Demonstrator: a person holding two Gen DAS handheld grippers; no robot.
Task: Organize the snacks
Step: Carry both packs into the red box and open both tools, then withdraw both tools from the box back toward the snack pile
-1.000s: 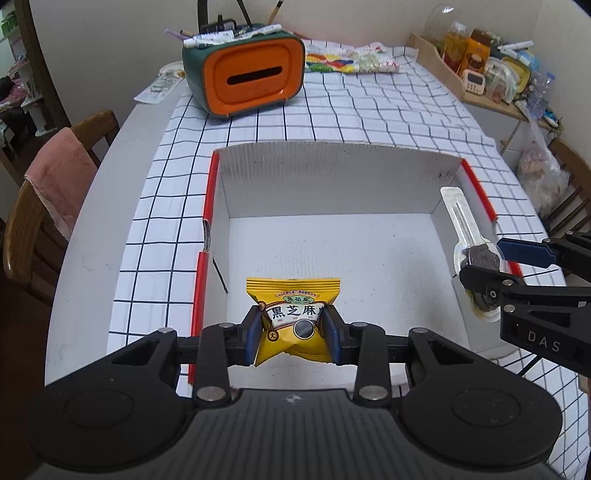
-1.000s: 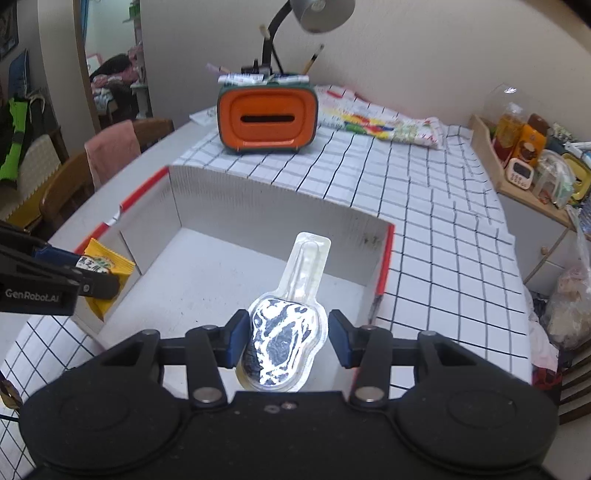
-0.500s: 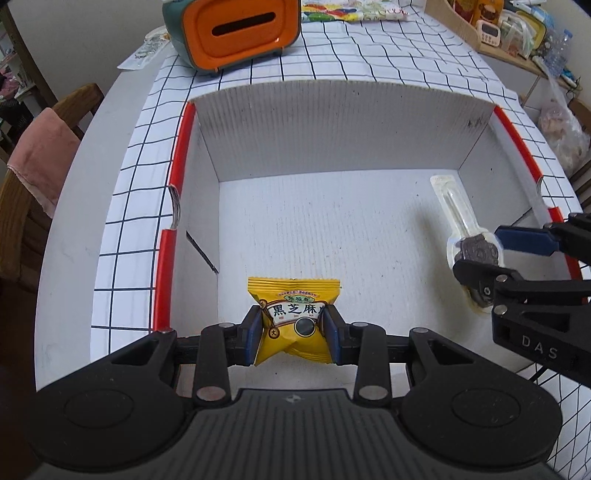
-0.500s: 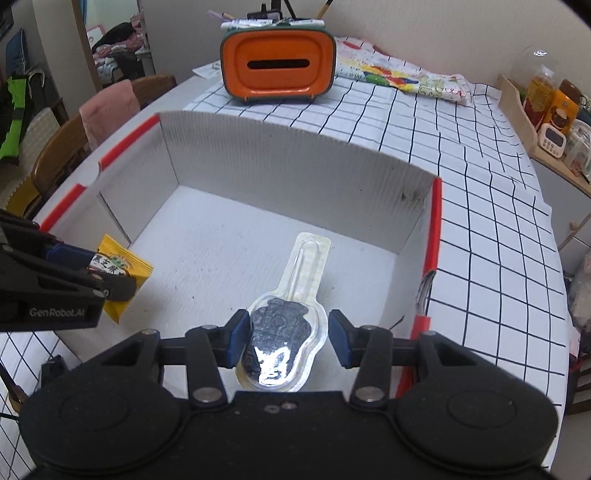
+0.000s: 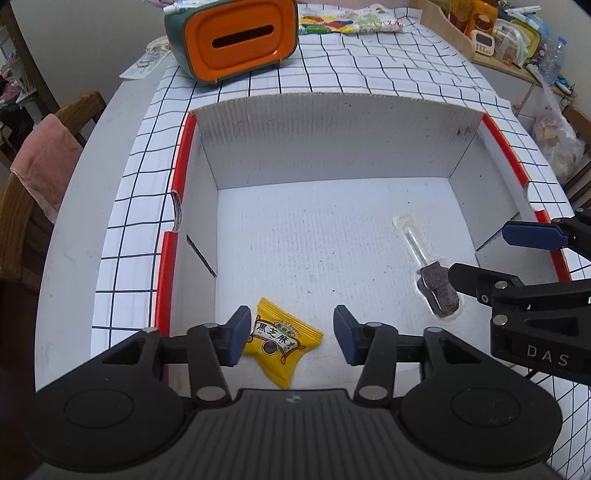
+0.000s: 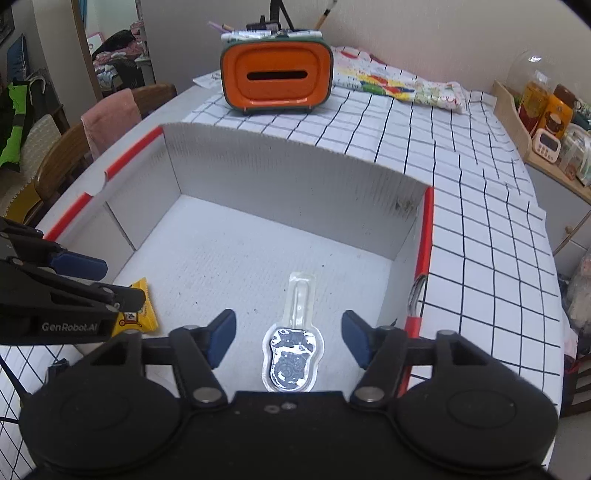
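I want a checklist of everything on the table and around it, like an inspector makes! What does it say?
Surface: table under a white checked cloth, with an open white cardboard box on it.
Job's things: yellow snack packet and clear-wrapped dark snack, both lying on the box floor, apart.
Clutter: orange tissue box and a colourful pouch behind the box.
Grippers: left gripper has just been opening, packet between the jaws, right pad clear of it; right gripper has just been opening, pads clear of the dark snack.
Cables: thin black cable at the left edge of the right wrist view.
Surroundings: chair with pink towel, shelf of jars.
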